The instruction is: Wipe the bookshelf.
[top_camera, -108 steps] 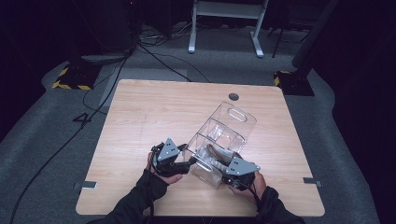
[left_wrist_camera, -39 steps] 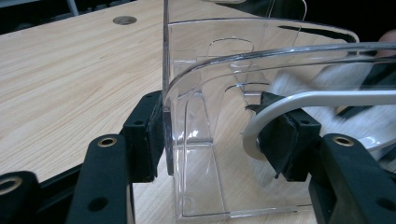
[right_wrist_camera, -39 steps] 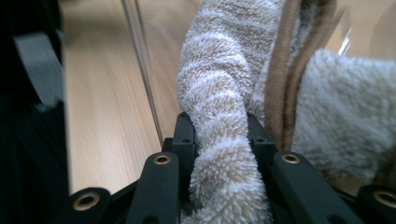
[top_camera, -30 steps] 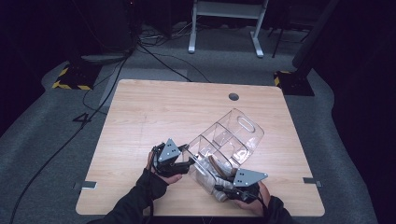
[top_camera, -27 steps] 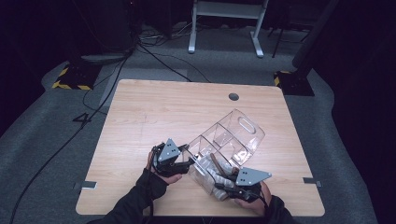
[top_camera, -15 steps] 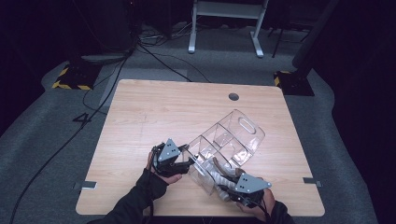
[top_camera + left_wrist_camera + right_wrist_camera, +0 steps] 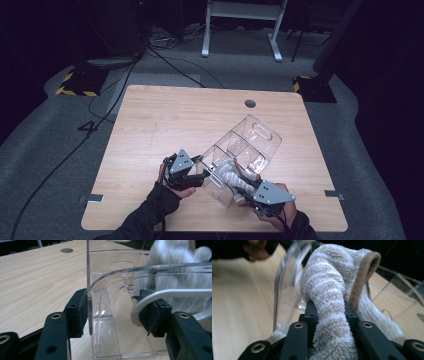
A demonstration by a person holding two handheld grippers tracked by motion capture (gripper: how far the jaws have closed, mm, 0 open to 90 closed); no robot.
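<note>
holding the bin (image 7: 250,145) wall firmly in the left gripper (image 7: 192,175) should let the right gripper (image 7: 250,192), clamped on the sock (image 7: 332,290), move it cleanly.

Hidden and cut-off parts

In the right gripper view the striped sock (image 7: 332,302) covered the tongs' tips, its lower end left the frame, and the clear organizer (image 7: 284,290) beyond was blurred; a hand (image 7: 257,251) was cropped at the top.

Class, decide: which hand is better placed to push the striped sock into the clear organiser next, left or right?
Right. The right tongs are shut on the striped sock, already at the clear organiser. The left tongs straddle its wall, so they are likely steadying it.
</note>
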